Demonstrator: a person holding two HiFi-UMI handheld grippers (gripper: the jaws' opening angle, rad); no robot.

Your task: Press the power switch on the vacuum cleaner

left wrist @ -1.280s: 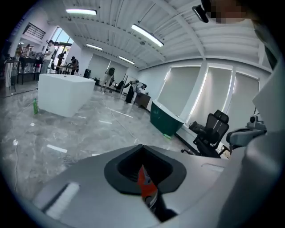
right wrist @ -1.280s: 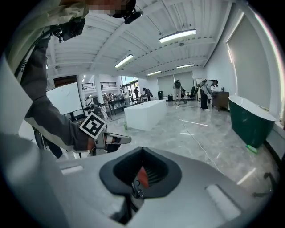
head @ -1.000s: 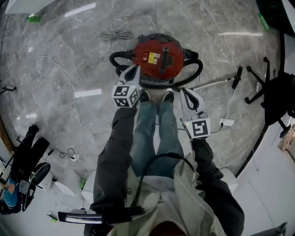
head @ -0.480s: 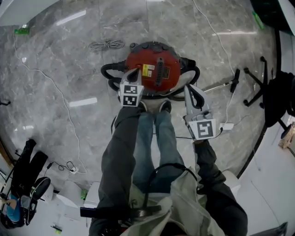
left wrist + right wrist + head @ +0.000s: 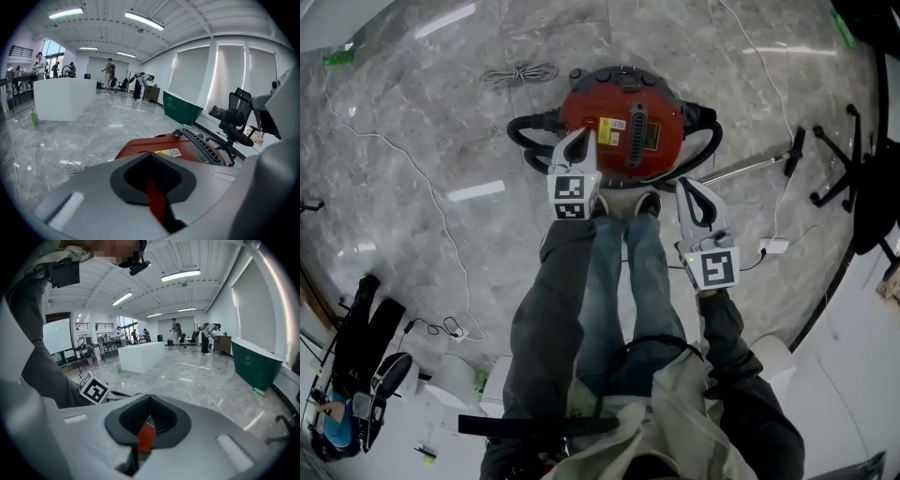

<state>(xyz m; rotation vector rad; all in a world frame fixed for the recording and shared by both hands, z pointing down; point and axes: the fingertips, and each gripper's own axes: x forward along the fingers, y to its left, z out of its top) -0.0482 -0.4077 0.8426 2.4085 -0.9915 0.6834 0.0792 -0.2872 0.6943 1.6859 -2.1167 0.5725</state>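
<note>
Both my grippers have their jaws pressed together, holding nothing. My left gripper (image 5: 579, 148) hangs with its tip over the near left edge of the red vacuum cleaner (image 5: 623, 117). My right gripper (image 5: 693, 193) sits nearer me, just beside the black hose (image 5: 715, 141).

This is a large open-plan workspace, part office and part lab. A polished grey marble floor (image 5: 108, 124) spreads around a white counter (image 5: 63, 98), with strip lights (image 5: 144, 21) on the ribbed ceiling above. People (image 5: 108, 75) stand behind it. An office chair (image 5: 236, 124) sits well to its right, by windows with blinds (image 5: 229, 79).
</note>
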